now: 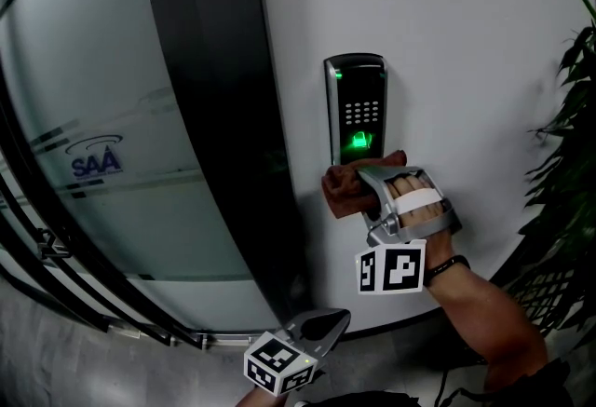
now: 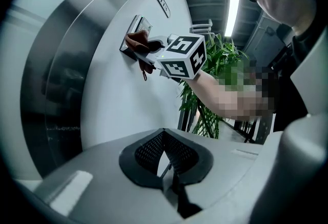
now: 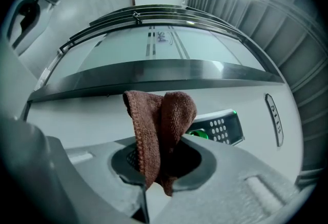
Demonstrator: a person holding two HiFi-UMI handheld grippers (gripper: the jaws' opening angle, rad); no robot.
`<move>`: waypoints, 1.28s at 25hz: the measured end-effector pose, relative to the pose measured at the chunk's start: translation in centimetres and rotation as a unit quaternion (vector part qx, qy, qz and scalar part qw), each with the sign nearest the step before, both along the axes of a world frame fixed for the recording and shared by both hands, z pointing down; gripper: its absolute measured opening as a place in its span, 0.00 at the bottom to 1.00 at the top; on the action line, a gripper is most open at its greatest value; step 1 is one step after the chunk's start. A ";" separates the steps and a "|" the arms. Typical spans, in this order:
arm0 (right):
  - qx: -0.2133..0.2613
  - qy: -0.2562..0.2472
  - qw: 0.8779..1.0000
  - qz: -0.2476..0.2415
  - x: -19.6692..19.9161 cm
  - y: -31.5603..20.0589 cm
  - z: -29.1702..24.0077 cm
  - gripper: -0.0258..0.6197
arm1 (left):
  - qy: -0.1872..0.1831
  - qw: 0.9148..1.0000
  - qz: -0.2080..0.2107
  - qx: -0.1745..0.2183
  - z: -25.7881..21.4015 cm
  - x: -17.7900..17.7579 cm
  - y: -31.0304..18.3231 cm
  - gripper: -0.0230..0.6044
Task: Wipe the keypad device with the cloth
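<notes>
A black keypad device (image 1: 356, 107) with a green-lit sensor hangs on the white wall; it also shows in the right gripper view (image 3: 219, 127) and, far off, in the left gripper view (image 2: 136, 31). My right gripper (image 1: 358, 186) is shut on a brown cloth (image 1: 348, 187), which sits against the wall at the keypad's lower edge. In its own view the cloth (image 3: 159, 130) stands folded between the jaws, just left of the keypad. My left gripper (image 1: 333, 323) hangs low near the floor, shut and with nothing in it.
A dark vertical frame (image 1: 223, 116) and a curved glass panel with a blue logo (image 1: 97, 160) lie left of the keypad. A green plant (image 1: 568, 154) stands to the right. A narrow oval plate (image 3: 273, 120) is fixed on the wall beyond the keypad.
</notes>
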State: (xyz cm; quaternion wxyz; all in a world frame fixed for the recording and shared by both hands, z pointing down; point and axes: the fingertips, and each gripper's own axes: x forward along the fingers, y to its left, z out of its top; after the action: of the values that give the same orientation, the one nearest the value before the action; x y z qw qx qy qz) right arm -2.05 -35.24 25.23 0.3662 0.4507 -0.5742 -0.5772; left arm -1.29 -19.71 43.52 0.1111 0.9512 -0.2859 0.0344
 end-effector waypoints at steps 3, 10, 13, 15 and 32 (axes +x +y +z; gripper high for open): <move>-0.006 -0.006 1.000 -0.002 0.0 0.0 0.3 0.12 | 0.001 1.000 0.000 0.000 -0.1 0.0 0.1 0.06; -0.038 0.004 0.999 0.003 -0.1 -0.4 2.2 0.12 | 0.002 1.000 -0.002 0.002 -0.3 -0.3 0.5 0.06; -0.071 0.006 0.997 0.008 0.3 -0.9 3.5 0.12 | 0.001 1.000 -0.003 0.003 -0.3 -0.5 0.6 0.06; -0.077 -0.001 0.997 0.002 0.4 -0.4 3.3 0.12 | 0.001 1.000 -0.003 0.003 -0.3 -0.6 0.7 0.06; 0.113 -0.035 0.992 -0.033 -0.4 3.4 -15.9 0.12 | 0.003 1.000 -0.009 0.004 -0.2 -1.2 0.3 0.06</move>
State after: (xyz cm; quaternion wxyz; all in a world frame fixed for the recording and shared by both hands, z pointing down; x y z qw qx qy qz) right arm -2.49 -31.81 9.30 0.2736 0.4894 -0.5325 -0.6341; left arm -2.47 -19.42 43.32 0.1081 0.9491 -0.2944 0.0298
